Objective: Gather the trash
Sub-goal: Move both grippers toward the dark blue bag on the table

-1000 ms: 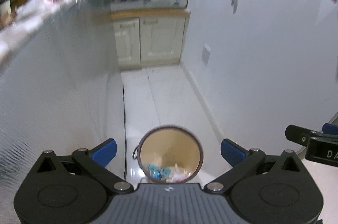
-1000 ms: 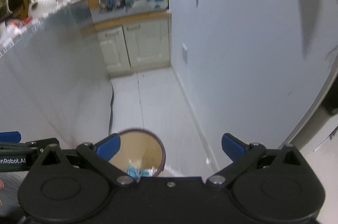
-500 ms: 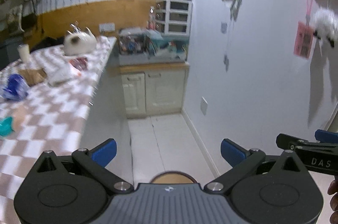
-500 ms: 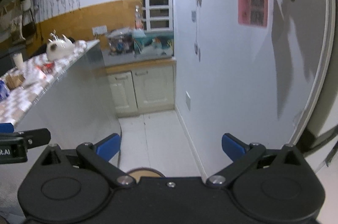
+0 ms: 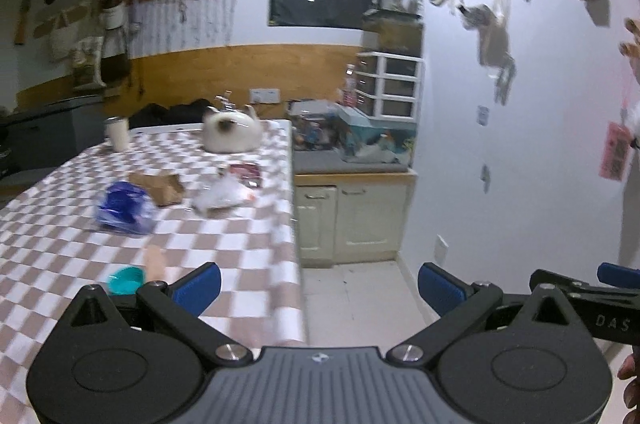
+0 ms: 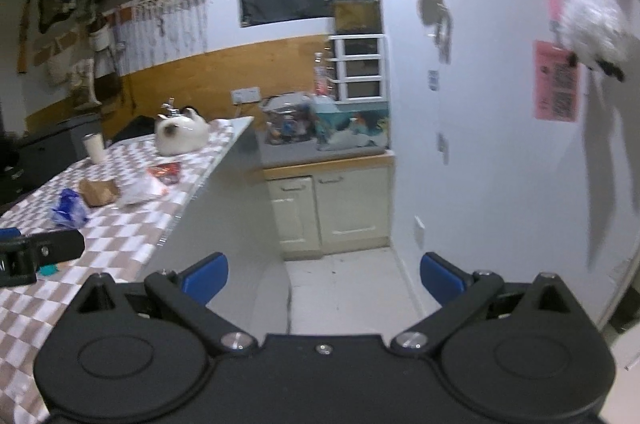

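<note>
Left hand-held gripper [image 5: 319, 286]: lower centre of the left wrist view, blue fingers spread wide, nothing between them. It is raised above the near edge of the table [image 5: 248, 264], pointing across the top.

Right hand-held gripper [image 6: 324, 276]: lower centre of the right wrist view, fingers likewise spread and empty. It sits just off the table's right side, over the floor [image 6: 344, 288].

Table: checked brown-and-white cloth, filling the left half of both views.

Trash on the table, all untouched:
- blue crumpled wrapper [image 5: 124, 209], left of centre;
- brown paper bag [image 5: 158, 185], just behind and beside the blue wrapper;
- clear plastic bag [image 5: 222, 195], right of the brown bag, near the table's right edge;
- red packet [image 5: 245, 171], just behind the clear bag;
- teal lid-like piece [image 5: 126, 280], lower left, nearest the left gripper; beside it a pale blurred item, unidentifiable.

Other items, probably not trash: white cup [image 5: 117, 133] and a white cat-shaped object [image 5: 230, 133], at the far end of the table.

Step in hand (judged): approach for a fresh pickup, both grippers free.

Next move (judged): carry the left gripper forward and down onto a near piece, likely the teal one or the blue wrapper, and straddle it before closing. The thin, crumpled film may slip or drag the cloth.

No bin is in view.
</note>
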Tool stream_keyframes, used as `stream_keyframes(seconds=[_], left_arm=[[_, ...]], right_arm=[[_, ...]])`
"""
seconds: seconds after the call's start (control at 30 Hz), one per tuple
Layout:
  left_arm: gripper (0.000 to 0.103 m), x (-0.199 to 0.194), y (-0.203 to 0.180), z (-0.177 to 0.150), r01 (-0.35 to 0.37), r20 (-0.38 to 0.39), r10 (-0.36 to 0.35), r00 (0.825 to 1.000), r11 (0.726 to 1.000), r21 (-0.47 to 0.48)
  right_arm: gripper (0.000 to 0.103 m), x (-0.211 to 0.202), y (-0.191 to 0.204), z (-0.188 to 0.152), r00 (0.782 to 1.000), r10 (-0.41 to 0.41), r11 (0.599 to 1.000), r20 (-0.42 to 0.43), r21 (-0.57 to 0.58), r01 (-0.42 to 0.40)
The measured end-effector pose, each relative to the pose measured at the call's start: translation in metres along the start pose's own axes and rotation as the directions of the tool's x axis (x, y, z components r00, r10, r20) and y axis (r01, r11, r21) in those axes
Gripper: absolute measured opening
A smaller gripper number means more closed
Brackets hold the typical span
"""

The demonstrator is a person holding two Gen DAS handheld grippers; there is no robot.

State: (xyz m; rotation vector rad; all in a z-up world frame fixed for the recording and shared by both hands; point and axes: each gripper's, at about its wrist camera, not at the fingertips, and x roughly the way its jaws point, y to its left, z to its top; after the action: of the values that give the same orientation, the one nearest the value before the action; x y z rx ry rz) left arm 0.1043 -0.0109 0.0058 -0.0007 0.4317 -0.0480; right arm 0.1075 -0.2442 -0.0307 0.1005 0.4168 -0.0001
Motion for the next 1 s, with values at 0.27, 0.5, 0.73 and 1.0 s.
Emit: stream_keyframes(seconds=[0.27,0.5,0.73,1.0], left_arm=[[0.103,0.001,0.066,0.019,-0.098,0.020,0.098,0.995,0.995,-0.028],[0.103,0.015,0.124,0.041,-0.160,0.031,0.160,0.987,0.987,-0.016],[0.103,0.054,0.175,0.068,-0.170,0.003,0.170,0.985,0.985,-0.011],[0.103,0.130,0.226,0.086,-0.221,-0.094,0.213,0.973,0.972,-0.086]], right_arm=[[0.103,0.011,0.046,0.016,0.996,0.083,0.996,0.020,-0.029,-0.083],[0.103,0.027,0.089,0.025,0.988,0.150,0.987,0.024,-0.061,-0.148],[0.103,0.059,0.118,0.030,0.981,0.196,0.980,0.015,-0.033,-0.195],[0.103,0.106,0.140,0.037,0.975,0.221,0.975,-0.029,0.027,-0.220]])
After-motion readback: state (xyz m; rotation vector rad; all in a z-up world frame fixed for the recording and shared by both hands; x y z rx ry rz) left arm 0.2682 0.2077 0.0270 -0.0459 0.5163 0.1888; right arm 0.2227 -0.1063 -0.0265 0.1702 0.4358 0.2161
